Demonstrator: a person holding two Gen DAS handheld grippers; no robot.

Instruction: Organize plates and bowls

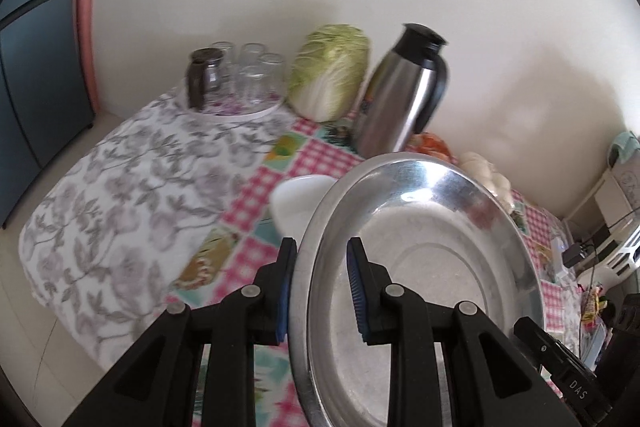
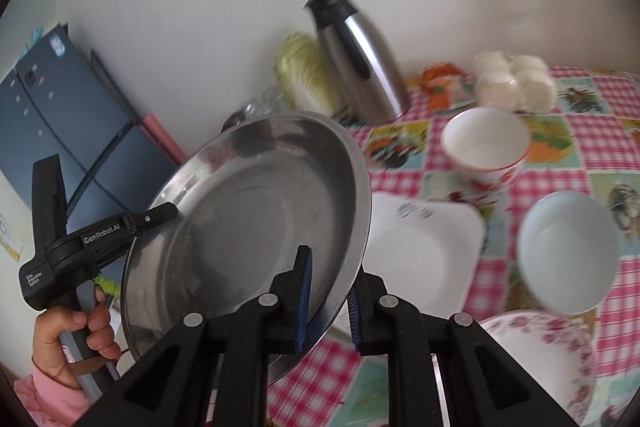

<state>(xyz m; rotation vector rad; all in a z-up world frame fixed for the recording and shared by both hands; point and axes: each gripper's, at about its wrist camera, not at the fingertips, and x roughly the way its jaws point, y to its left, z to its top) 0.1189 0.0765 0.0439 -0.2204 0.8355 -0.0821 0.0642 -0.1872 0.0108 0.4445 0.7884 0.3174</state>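
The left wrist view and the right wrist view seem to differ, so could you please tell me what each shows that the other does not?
Only the left wrist view shows the flowered cloth and the round tray of glasses with a dark jar.

Only the right wrist view shows the square white dish, the white cup, the pale bowl, the rose-patterned bowl and the person's hand on the left gripper.

Both show the steel plate, held at opposite rims by both grippers, plus the cabbage, the steel flask and the checked tablecloth.

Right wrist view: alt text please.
Both hand-held grippers, right and left, clamp the rim of a tilted steel pan above a checked tablecloth. Beyond it sit a square dish, two bowls, a cup and a flask.
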